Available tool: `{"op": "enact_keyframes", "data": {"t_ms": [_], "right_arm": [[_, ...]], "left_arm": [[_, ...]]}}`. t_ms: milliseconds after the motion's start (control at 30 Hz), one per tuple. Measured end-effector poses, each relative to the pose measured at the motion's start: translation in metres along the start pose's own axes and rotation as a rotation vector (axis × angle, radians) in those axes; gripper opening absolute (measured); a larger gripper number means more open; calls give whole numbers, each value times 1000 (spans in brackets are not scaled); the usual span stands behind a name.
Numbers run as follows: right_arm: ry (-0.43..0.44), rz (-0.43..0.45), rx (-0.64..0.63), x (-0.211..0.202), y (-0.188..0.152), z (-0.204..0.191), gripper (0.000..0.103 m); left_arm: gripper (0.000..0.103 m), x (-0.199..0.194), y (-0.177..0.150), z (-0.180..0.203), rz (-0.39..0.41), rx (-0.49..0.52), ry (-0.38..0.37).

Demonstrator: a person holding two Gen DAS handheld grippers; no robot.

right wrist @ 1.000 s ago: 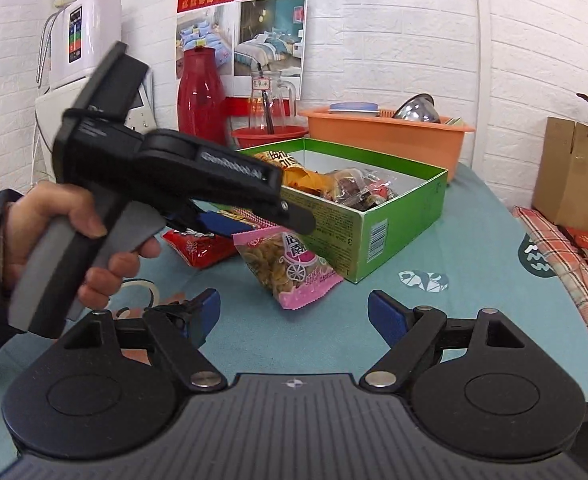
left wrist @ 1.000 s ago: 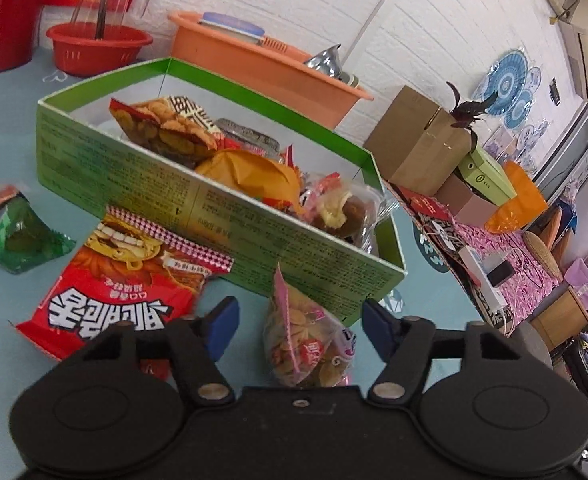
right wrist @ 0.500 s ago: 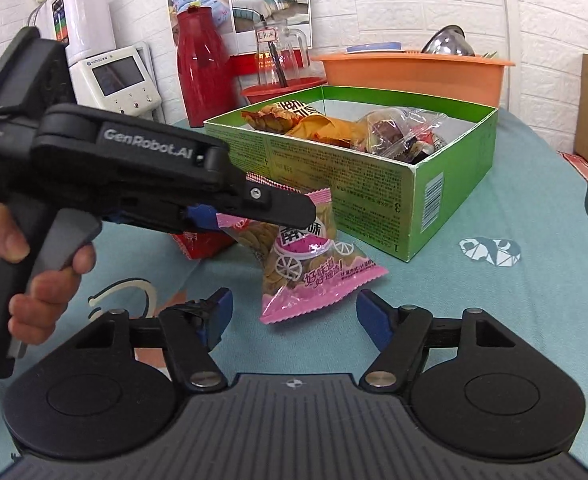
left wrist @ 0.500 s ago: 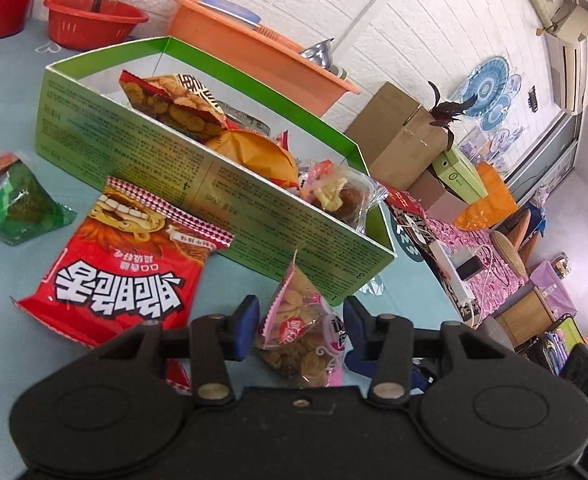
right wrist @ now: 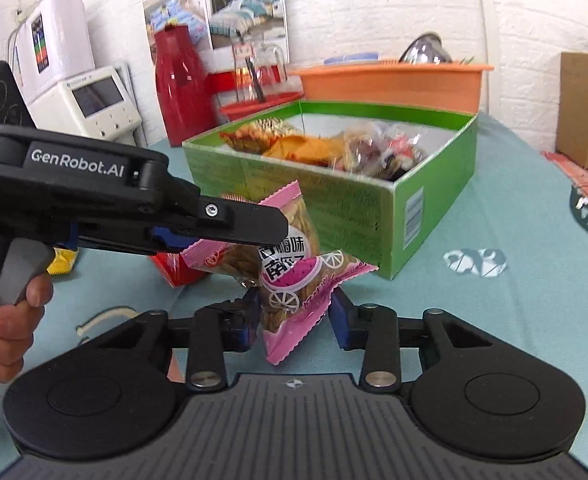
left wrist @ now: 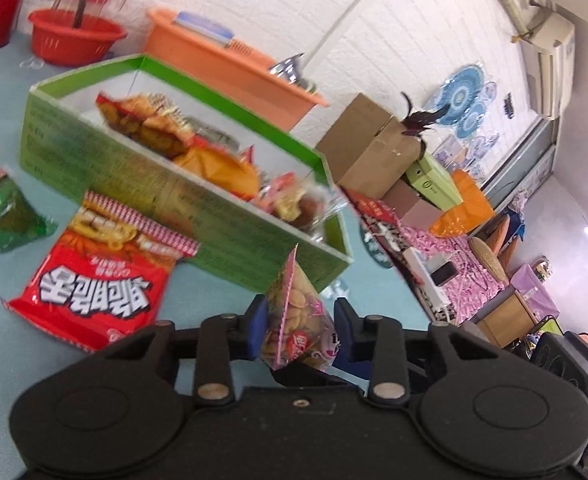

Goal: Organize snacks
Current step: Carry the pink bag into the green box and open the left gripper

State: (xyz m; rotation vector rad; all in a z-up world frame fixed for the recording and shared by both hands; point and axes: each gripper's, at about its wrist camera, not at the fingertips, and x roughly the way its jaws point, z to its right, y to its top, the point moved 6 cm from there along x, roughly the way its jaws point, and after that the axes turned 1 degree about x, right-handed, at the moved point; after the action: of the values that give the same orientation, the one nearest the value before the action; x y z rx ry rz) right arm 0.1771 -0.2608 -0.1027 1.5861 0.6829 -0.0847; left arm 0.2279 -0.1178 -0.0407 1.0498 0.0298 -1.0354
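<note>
A pink snack packet (left wrist: pixel 290 300) hangs above the teal table, and my left gripper (left wrist: pixel 299 314) is shut on its upper part. In the right wrist view the left gripper (right wrist: pixel 250 236) comes in from the left, holding the packet (right wrist: pixel 290 264) in front of the green box (right wrist: pixel 354 216). My right gripper (right wrist: pixel 294 316) is closing around the packet's lower end, its blue pads right at the edges without a clear squeeze. The green box (left wrist: pixel 214 208) holds several snack bags. A red bag (left wrist: pixel 98 276) and a green packet (left wrist: pixel 6 216) lie on the table to its left.
An orange basin (right wrist: pixel 390 84), a red bowl (left wrist: pixel 76 40) and a red thermos (right wrist: pixel 178 88) stand behind the box. A cardboard box (right wrist: pixel 586 108) sits at the right. A yellow packet (right wrist: pixel 64 260) lies at the left, near the person's hand (right wrist: pixel 10 320).
The left gripper closed on the pink packet and lifted it off the table. The right gripper moved in under it and its jaws narrowed around the packet's lower end.
</note>
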Motion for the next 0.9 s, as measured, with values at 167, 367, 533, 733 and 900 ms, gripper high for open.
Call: {"op": "enact_keyframes", "data": {"t_ms": [167,367,533,733,900], "right_arm": [[-24,114,-40,-27,25,-3,64],[-32,215,-71,-41,61,-1,64],[-41,259,-82,-38,85,5,64],[-52,281,-85,-23,105,11,64],[-58,275,-68,-2,109,23,64]], "left_arm": [[34,-18,23,33,84,87,-36],[34,-25,52,56,160,150,-52],[33,-21,75,59,208,182,-57],[33,-8,93,46,235,174,-66],[33,13,100,29,210,151,-63]]}}
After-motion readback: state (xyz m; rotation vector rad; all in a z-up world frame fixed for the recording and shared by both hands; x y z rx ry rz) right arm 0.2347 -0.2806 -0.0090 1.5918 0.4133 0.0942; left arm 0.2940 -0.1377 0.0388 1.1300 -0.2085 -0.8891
